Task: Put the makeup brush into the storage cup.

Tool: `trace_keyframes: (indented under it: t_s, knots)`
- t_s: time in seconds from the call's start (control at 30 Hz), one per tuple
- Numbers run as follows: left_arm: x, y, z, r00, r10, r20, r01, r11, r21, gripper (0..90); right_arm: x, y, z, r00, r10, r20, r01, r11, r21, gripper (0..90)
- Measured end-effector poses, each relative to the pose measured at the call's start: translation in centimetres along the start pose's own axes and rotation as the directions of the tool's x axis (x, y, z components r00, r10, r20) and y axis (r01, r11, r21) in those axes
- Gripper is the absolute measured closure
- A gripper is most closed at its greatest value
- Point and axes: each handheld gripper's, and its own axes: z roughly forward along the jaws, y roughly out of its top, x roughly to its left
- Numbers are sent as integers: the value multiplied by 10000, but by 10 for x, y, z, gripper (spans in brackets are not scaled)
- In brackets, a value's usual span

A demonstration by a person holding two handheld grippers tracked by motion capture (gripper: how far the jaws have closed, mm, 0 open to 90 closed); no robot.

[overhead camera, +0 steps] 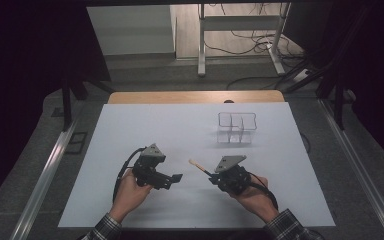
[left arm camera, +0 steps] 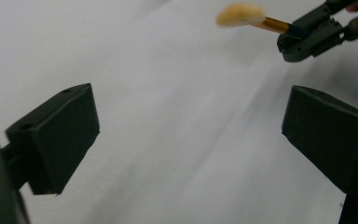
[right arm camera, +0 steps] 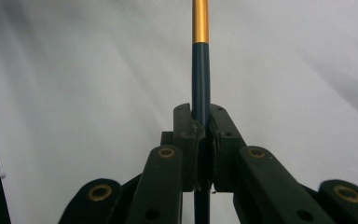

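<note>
The high view looks forward and down over the bench [overhead camera: 130, 125]. Both claw cameras skim close above it, sharing the brush [left arm camera: 256, 17].

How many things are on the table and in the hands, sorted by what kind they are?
Grippers: 2, the left gripper open, the right gripper shut on the brush.
Brushes: 1, the brush, with a pale tuft, gold band and dark handle.
Clear holders: 1, the divided clear holder, standing apart on the white table.
Total: 4
</note>
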Motion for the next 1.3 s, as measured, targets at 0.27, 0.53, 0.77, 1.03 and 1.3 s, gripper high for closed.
trace_keyframes:
  t_s: [0.27,0.53,0.77,1.03,1.3]
  knots:
    - [-4,7,-1,9926,-434,1137,475,9983,-339,19,10,4,0,9995,-92,290,121,9948,-1015,839]
    - [-15,14,2,9849,-250,1714,341,9982,-503,185,25,7,5,9986,-394,353,446,9859,-1610,838]
    - [-15,15,7,9646,-411,2604,522,9980,-360,421,31,8,7,9991,-424,50,426,9838,-1744,836]
    - [-6,11,8,9207,-1253,3697,1531,9871,-466,689,34,7,11,9977,-635,-237,590,9859,-1568,835]
    - [-11,13,4,9329,-961,3471,1151,9927,-347,830,32,8,14,9988,-432,-230,401,9920,-1196,507]
